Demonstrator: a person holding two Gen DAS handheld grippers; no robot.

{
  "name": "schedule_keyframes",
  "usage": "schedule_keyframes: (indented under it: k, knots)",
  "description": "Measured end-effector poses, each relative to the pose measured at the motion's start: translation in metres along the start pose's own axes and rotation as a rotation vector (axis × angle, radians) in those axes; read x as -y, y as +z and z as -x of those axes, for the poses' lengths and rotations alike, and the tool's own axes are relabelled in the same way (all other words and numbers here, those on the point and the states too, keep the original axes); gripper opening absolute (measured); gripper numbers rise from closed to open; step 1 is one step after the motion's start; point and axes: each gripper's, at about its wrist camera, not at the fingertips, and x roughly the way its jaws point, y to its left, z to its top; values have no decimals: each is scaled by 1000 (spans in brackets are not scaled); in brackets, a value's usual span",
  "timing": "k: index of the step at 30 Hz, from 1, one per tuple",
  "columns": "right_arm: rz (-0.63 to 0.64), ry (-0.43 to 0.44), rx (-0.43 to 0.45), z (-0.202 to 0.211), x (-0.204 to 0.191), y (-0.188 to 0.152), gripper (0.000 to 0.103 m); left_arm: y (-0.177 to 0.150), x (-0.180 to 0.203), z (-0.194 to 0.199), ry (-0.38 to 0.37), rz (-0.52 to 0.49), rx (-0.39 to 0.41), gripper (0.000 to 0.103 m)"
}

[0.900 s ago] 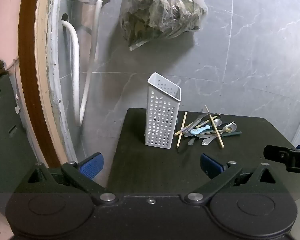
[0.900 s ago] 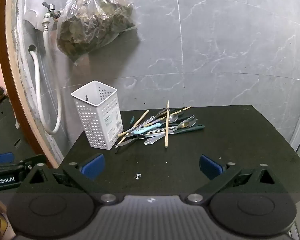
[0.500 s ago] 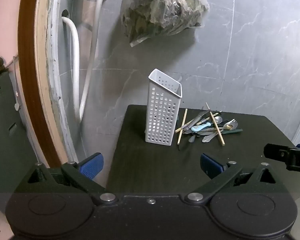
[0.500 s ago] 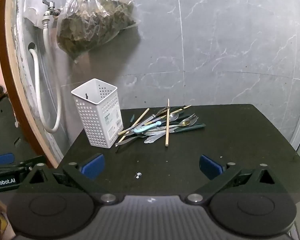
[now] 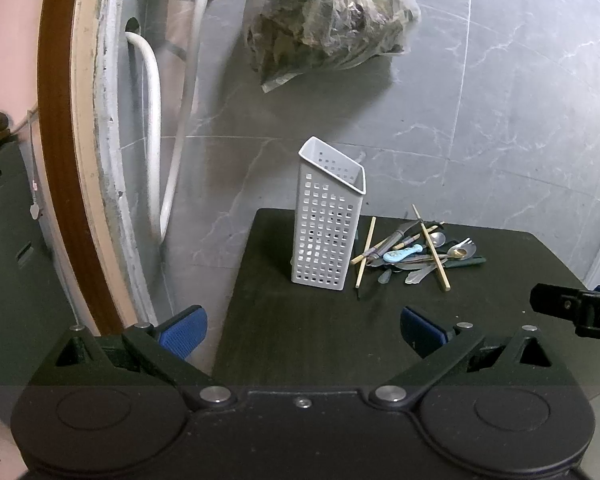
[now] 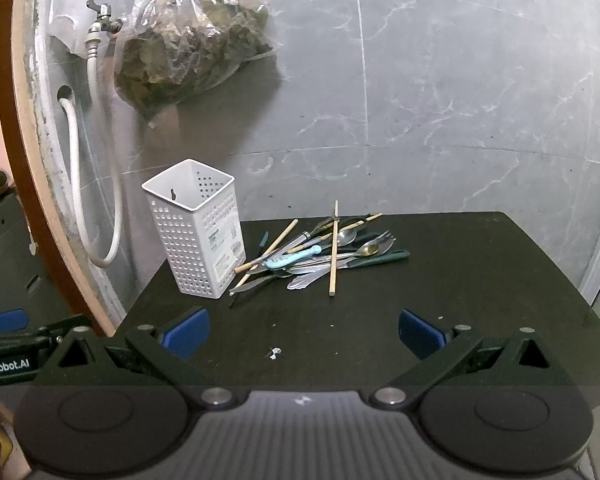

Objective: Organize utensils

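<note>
item: dark table (image 6: 440,300) set against a grey marbled wall, bearing the whole job. white perforated caddy (image 6: 198,232), upright near the table's back left corner, mouth open and seemingly empty; it looks to be the intended home for the cutlery, placed just beside the heap so each carry stays short. heap of utensils (image 6: 320,254) lying loose to the caddy's right, tangled: wooden chopsticks (image 6: 333,252) crossing over spoons, a fork (image 6: 384,237), a pale blue handled piece (image 6: 296,258) and a dark green handle (image 6: 384,257); one chopstick tip rests close to the caddy's base. nothing sorted yet. left gripper (image 5: 302,326), fingers spread wide, nothing between them, hovering low over the near left edge of the table, aimed toward the caddy. right gripper (image 6: 304,328), fingers likewise wide and empty, facing the heap from the near side, well apart from it. both tilt downward, a posture suited to a first reach. also present, off task: a clear bag of dark leaves (image 6: 188,40) hung at the wall, a tap and white hose (image 6: 74,152) to the left.
</note>
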Motion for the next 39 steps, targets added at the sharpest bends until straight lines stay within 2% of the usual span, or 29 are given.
schedule_keyframes:
  k: [39]
  knots:
    - [-1, -3, -22, -3, 0, 2, 103, 3, -1, -8, 19, 11, -39, 102]
